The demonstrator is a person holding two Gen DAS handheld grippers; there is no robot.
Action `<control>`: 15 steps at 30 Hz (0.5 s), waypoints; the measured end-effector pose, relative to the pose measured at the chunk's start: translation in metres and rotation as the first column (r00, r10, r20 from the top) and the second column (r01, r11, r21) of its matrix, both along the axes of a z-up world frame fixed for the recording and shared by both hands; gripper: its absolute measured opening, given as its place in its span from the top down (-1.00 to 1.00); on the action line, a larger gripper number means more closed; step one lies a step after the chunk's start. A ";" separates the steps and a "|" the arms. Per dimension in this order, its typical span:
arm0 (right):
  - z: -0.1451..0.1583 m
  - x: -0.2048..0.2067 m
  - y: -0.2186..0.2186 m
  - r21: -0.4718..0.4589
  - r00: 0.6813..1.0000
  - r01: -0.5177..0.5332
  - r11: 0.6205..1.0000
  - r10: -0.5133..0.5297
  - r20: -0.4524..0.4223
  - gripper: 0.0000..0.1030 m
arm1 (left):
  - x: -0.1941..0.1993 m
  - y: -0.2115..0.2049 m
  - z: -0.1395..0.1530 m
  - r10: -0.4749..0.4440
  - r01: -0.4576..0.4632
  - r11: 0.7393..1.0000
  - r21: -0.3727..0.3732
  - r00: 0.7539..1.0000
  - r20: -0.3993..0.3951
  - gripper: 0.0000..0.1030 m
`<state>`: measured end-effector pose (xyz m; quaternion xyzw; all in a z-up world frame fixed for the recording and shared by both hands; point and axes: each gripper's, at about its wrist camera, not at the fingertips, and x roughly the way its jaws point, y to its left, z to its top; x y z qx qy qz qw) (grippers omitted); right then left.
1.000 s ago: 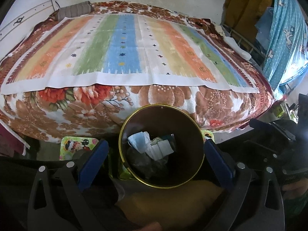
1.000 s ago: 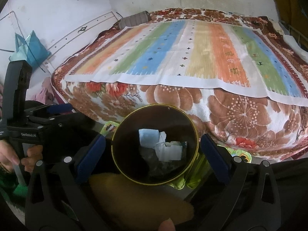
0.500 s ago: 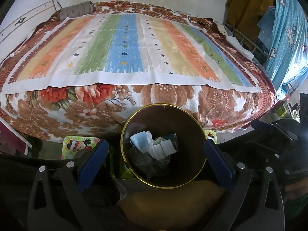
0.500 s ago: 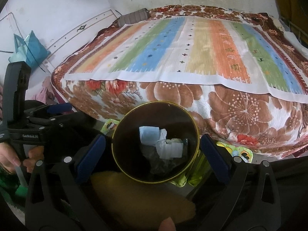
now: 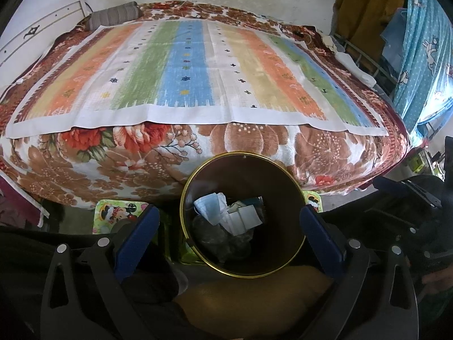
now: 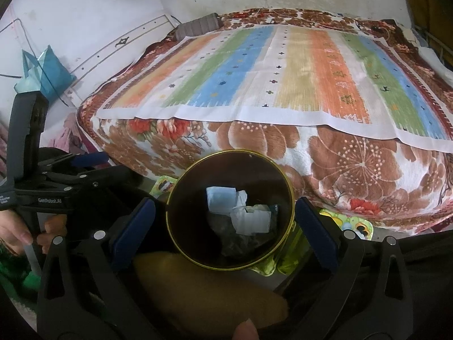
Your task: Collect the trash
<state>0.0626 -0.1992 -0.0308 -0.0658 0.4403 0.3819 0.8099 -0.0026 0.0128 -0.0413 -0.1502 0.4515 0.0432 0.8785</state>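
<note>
A dark round trash bin with a gold rim (image 5: 286,175) stands on the floor in front of the bed, and also shows in the right wrist view (image 6: 283,174). Inside it lie a blue face mask (image 5: 211,205), white paper scraps (image 5: 243,219) and dark crumpled trash; the right wrist view shows the mask (image 6: 220,198) and paper (image 6: 250,221) too. My left gripper (image 5: 229,235) is open and empty just above the bin. My right gripper (image 6: 225,226) is open and empty over the bin. The left gripper's body shows at the left of the right wrist view (image 6: 31,170).
A bed with a floral blanket (image 5: 254,147) and a striped cloth (image 5: 187,70) fills the space behind the bin. A cartoon-print mat (image 5: 113,212) lies on the floor. A blue curtain (image 5: 424,42) hangs at the right. A yellow-brown cloth (image 5: 254,303) lies below the grippers.
Both grippers have drifted slightly, so the bin and bed sit a little differently in view. The jaws stay open and the trash in the bin has not moved.
</note>
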 end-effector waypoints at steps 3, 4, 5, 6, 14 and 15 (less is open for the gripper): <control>0.001 0.000 -0.001 0.003 1.000 0.001 1.000 -0.001 0.002 -0.83 | 0.000 0.002 -0.002 0.000 0.000 1.000 0.007 1.000 -0.004 -0.89; 0.002 0.000 -0.001 0.005 1.000 0.001 1.000 -0.002 0.002 -0.83 | 0.000 0.003 -0.002 0.000 0.001 1.000 0.009 1.000 -0.004 -0.89; 0.002 0.000 -0.001 0.007 1.000 0.002 1.000 -0.002 0.002 -0.83 | -0.001 0.005 -0.002 -0.001 0.001 1.000 0.011 1.000 -0.003 -0.89; 0.002 0.000 -0.001 0.007 1.000 0.003 1.000 -0.003 0.001 -0.83 | 0.000 0.004 -0.002 0.000 0.000 1.000 0.010 1.000 -0.003 -0.89; 0.002 0.000 -0.002 0.009 1.000 0.004 1.000 -0.004 0.000 -0.83 | -0.001 0.006 -0.003 -0.001 0.001 1.000 0.012 1.000 -0.006 -0.89; 0.002 0.000 -0.001 0.007 1.000 0.003 1.000 -0.003 0.000 -0.83 | -0.001 0.004 -0.002 0.000 0.000 1.000 0.011 1.000 -0.005 -0.89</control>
